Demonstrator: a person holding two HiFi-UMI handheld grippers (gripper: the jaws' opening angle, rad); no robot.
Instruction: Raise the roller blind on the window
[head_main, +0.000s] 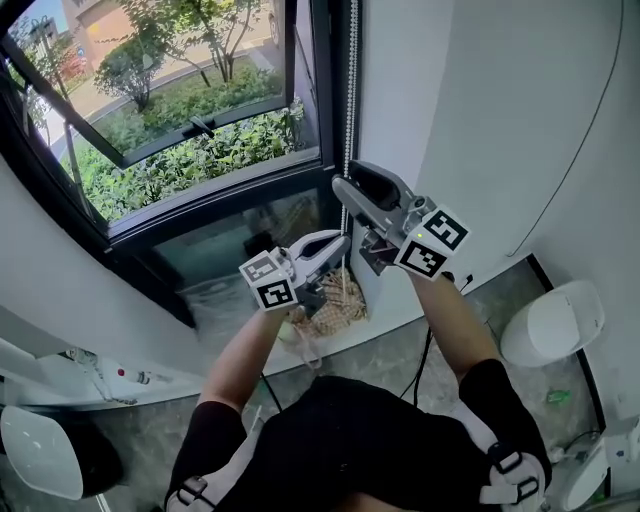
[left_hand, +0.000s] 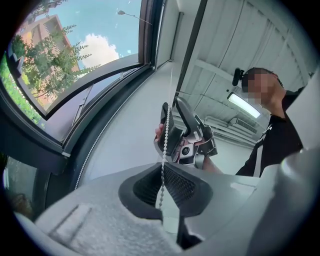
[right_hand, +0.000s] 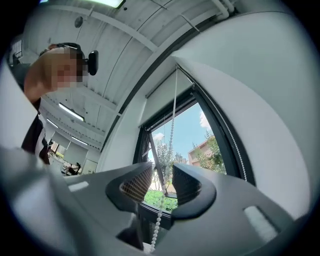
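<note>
A white bead chain (head_main: 351, 90) hangs down the right side of the dark-framed window (head_main: 215, 205). My left gripper (head_main: 342, 240) is the lower one, and in its own view its jaws (left_hand: 162, 175) are shut on the bead chain (left_hand: 164, 145). My right gripper (head_main: 345, 184) is just above it on the same chain. Seen from the left gripper view, the right gripper (left_hand: 172, 107) straddles the chain. In the right gripper view its jaws (right_hand: 161, 177) stand open; the bead chain (right_hand: 172, 125) runs through the gap without touching the pads. The blind's fabric does not show in the head view.
The window sash (head_main: 180, 120) is swung open outward over green bushes. On the floor below the grippers stands a wicker item (head_main: 335, 305). There is a white round stool (head_main: 555, 320) at the right and another (head_main: 45, 450) at the bottom left. A thin cable (head_main: 590, 120) runs down the right wall.
</note>
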